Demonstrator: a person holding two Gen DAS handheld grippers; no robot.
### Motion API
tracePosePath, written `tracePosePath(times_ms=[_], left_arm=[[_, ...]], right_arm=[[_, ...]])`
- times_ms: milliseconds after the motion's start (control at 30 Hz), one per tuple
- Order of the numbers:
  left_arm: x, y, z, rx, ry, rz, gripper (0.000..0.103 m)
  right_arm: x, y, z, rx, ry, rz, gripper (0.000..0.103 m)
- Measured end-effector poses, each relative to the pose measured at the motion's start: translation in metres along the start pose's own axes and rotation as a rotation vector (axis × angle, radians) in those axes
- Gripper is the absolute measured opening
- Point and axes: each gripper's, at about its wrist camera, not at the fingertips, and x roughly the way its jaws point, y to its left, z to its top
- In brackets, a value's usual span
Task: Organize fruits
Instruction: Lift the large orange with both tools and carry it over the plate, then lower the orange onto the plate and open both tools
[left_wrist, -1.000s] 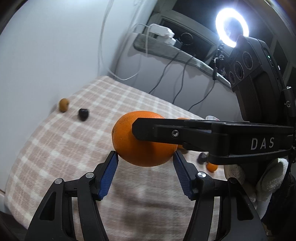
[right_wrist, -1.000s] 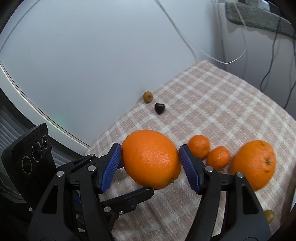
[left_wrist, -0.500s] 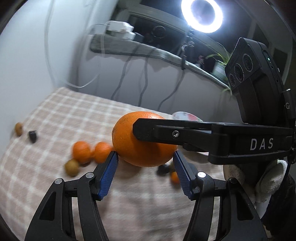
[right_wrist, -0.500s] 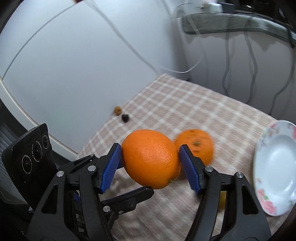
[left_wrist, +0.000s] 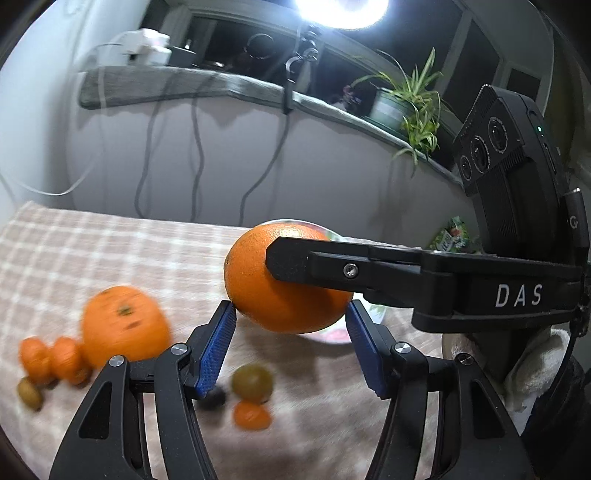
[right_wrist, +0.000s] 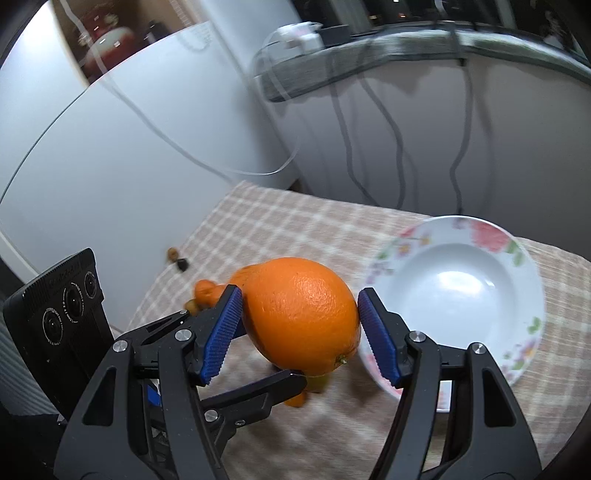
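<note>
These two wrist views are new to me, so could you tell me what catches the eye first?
A large orange fills the centre, pinched by both grippers at once. Right of it, on the checked cloth, sits an empty flowered plate; a second orange lies left among smaller fruits.

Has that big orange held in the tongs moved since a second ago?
Yes. The big orange has swung right, away from the white wall, toward the white floral plate.
</note>
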Motion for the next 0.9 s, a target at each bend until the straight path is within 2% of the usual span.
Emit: tracePosePath(times_ms=[300,567,900], left_arm=[[0.058,-0.018,0.025,0.02,0.073,-0.052,0.062],[0.1,-0.024,0.035,-0.014,0.131,-0.059,0.062],[0.121,-0.026,0.035,-0.017,0.168,-0.039,0.062]], right_arm=[[-0.006,-0.059,0.011,0.068,-0.017,-0.053,0.068],[0.007,-0.102,0.021,0.113,0.0,-0.062,0.068],[0.017,-0.119,0.021,0.125,0.016,-0.07,0.068]])
